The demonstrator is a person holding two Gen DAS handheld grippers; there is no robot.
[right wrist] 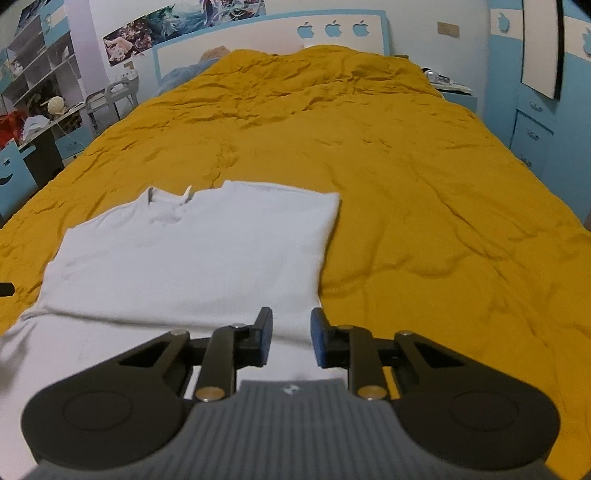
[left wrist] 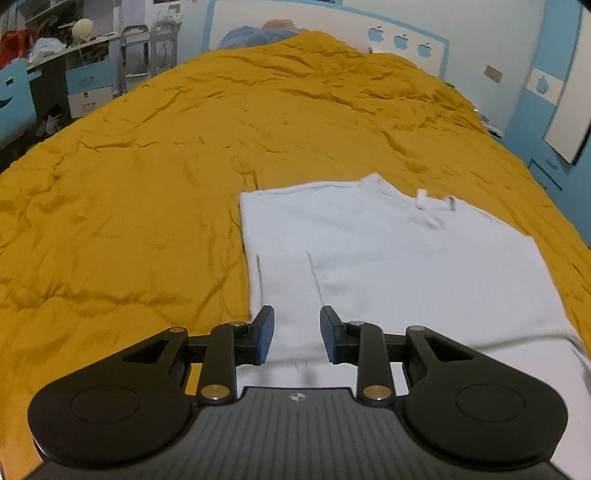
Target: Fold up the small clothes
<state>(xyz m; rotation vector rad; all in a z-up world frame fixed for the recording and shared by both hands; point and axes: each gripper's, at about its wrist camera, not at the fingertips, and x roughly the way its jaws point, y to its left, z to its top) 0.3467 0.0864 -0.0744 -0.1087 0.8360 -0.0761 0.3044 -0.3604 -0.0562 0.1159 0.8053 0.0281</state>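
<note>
A folded white cotton shirt (left wrist: 388, 258) lies on a mustard-yellow quilted bed (left wrist: 147, 166); the left hand-held gripper (left wrist: 297, 334) and the right hand-held gripper (right wrist: 291, 338) hover narrowly parted, holding nothing.

A bed spread with a rumpled mustard-yellow quilt (right wrist: 406, 192) carried the work. Directly on the quilt lay a white T-shirt (right wrist: 192, 251), partly folded, its collar toward the blue-and-white headboard (right wrist: 258, 33). A blue pillow (left wrist: 251, 37) rested at the quilt's far end.

A small pale blue-white cotton T-shirt (left wrist: 388, 258) (right wrist: 192, 251) lies flat, partly folded, sides tucked in to straight edges, collar facing away, on the mustard-yellow quilted bedspread (left wrist: 147, 166) (right wrist: 424, 203).
</note>
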